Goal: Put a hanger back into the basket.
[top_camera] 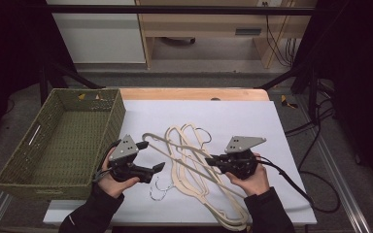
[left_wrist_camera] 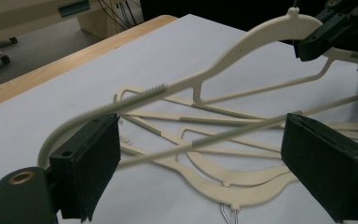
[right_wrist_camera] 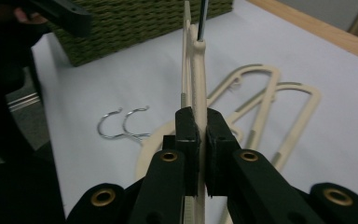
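My right gripper is shut on a cream plastic hanger near its neck and holds it tilted above the white sheet. In the left gripper view this hanger rises to the right gripper at the top right. My left gripper is open. The hanger's far end and lower bar pass between its wide black pads, and nothing is pressed. Several more cream hangers lie tangled on the sheet under it.
A green woven basket stands at the table's left with nothing visible in it. Two loose metal hooks lie near the front, between the hands. A wooden table edge runs along the back, with cables on the floor at right.
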`<state>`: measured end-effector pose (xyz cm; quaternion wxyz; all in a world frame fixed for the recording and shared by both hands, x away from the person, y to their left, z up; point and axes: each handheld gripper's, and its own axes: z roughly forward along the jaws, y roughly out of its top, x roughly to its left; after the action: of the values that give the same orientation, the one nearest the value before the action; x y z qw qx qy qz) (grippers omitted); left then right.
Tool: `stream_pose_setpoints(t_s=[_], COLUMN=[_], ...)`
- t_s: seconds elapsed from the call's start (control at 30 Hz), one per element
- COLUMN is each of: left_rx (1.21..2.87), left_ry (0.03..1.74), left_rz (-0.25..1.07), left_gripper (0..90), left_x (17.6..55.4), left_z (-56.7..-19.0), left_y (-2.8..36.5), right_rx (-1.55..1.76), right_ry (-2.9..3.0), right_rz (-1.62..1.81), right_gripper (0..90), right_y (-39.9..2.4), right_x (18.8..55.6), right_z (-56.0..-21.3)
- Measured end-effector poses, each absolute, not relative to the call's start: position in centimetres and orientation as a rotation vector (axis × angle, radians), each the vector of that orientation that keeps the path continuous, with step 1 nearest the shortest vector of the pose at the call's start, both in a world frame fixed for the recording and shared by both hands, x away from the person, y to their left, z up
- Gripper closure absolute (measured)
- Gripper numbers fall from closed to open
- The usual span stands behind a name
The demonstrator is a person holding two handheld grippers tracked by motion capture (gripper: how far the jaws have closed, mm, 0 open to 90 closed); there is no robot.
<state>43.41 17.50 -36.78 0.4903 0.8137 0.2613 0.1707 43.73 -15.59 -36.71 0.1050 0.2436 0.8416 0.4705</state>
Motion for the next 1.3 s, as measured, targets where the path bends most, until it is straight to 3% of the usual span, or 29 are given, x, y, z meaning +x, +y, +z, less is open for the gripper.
stream_pose_setpoints(t_s=[0.27, 0.43, 0.87, 1.3], left_rx=[2.030, 2.069, 2.171, 2.175], left_ry=[0.575, 0.528, 0.431, 0.449], left_rz=[0.403, 0.381, 0.306, 0.216], left_gripper=[14.1, 20.3, 63.9, 74.1], left_x=[43.4, 43.5, 43.2, 43.1], left_z=[-36.9, -37.1, -37.7, -37.9], left_y=[16.3, 15.2, 14.3, 14.5], right_rx=[0.629, 0.592, 0.521, 0.558], right_ry=[2.566, 2.611, 2.671, 2.631], right_rz=[1.434, 1.451, 1.448, 1.401], right_gripper=[86.5, 86.5, 86.4, 79.6], right_y=[-14.0, -13.1, -11.9, -11.9], right_x=[43.5, 43.2, 42.8, 43.0], right_z=[-37.1, -37.3, -37.8, -38.1])
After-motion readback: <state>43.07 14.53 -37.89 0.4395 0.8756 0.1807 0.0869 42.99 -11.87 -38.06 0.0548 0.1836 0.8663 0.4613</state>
